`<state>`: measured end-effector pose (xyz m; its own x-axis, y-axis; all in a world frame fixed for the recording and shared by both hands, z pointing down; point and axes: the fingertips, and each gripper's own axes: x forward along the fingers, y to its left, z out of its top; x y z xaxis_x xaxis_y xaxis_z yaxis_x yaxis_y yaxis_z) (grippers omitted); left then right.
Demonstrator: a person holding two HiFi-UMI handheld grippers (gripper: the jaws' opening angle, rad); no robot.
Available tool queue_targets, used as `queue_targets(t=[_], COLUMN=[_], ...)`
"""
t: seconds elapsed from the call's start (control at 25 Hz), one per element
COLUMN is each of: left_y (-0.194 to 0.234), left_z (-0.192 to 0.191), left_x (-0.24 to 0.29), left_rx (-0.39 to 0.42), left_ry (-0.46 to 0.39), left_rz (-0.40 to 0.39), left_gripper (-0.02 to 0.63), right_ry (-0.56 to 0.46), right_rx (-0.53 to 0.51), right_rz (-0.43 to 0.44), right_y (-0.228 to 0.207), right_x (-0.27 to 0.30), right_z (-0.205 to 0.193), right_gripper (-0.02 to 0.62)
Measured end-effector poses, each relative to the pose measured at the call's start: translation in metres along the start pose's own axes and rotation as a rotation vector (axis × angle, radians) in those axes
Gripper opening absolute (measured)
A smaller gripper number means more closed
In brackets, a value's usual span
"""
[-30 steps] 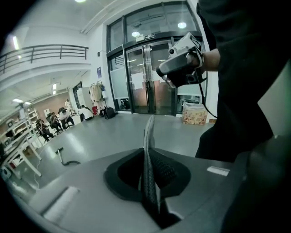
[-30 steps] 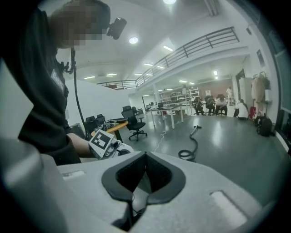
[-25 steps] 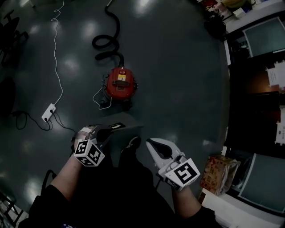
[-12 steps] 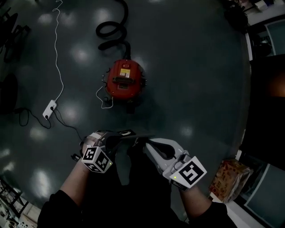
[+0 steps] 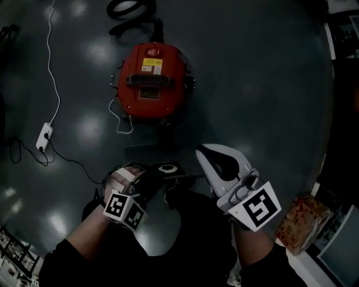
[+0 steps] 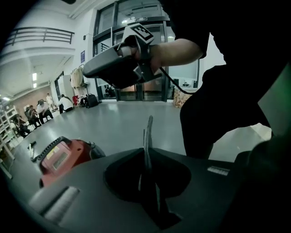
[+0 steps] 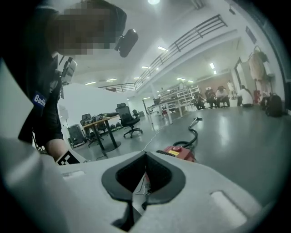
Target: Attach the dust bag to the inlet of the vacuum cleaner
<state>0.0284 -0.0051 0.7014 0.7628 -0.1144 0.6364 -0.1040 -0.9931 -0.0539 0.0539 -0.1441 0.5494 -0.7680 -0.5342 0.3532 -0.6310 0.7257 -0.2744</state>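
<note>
The job is only at its start. The dust bag (image 5: 167, 169) is up off the floor, on the person's side of the vacuum cleaner (image 5: 152, 81) and apart from it. It is a dark flat piece with a pale ring round its hole. The left claw (image 5: 160, 176) pinches it: in the left gripper view the bag stands edge-on as a thin sheet, with the jaws pressed onto it. The right claw (image 5: 205, 152) hangs on the same near side of the vacuum cleaner, right of the bag. It is pressed together with nothing in it, and its own view shows only floor and the red machine past the shut jaws.

The vacuum cleaner sits on the floor with its red top in place. Its hose (image 5: 132, 8) leads off from the far side, and a white cable (image 5: 53, 61) runs away to its left. No view shows an open inlet, so I cannot tell where the bag is meant to seat.

What is done, as I judge it, is the pick-up alone. Left to do:
- Bring the bag to the vacuum cleaner.
- Probably get the body open with the free right claw.
- Line the ringed hole up with the inlet.
- Press the bag home.
</note>
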Motion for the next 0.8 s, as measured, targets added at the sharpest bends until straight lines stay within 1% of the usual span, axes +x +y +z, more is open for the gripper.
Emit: queue_targets(t=[0.12, 0.24, 0.36, 0.48, 0.56, 0.68, 0.8], left_y=[0.002, 0.012, 0.02, 0.024, 0.03, 0.041, 0.051], left_z=[-0.014, -0.024, -0.032, -0.034, -0.035, -0.041, -0.047], left_x=[0.02, 0.035, 0.042, 0.045, 0.048, 0.051, 0.053], left_rx=[-0.034, -0.062, -0.043, -0.03, -0.013, 0.014, -0.014], left_ry=[-0.026, -0.072, -0.104, -0.128, -0.124, -0.096, -0.078], left_rz=[-0.058, -0.066, -0.065, -0.076, -0.066, -0.037, -0.011], left_gripper=[0.025, 0.023, 0.023, 0.023, 0.023, 0.023, 0.023], right_ry=[-0.036, -0.106, -0.199, -0.232, -0.239, -0.256, -0.259], right_rx=[-0.055, -0.096, -0.103, -0.141, -0.188, -0.268, -0.329], right_rz=[0.016, 0.015, 0.021, 0.045, 0.056, 0.066, 0.072], right_y=[-0.02, -0.04, -0.047, -0.05, -0.054, -0.058, -0.056], right_x=[0.024, 0.044, 0.056, 0.061, 0.062, 0.064, 0.07], right_z=[-0.028, -0.047, -0.058, -0.068, -0.069, -0.066, -0.067], right_gripper=[0.003, 0.003, 0.003, 0.003, 0.003, 0.003, 0.003])
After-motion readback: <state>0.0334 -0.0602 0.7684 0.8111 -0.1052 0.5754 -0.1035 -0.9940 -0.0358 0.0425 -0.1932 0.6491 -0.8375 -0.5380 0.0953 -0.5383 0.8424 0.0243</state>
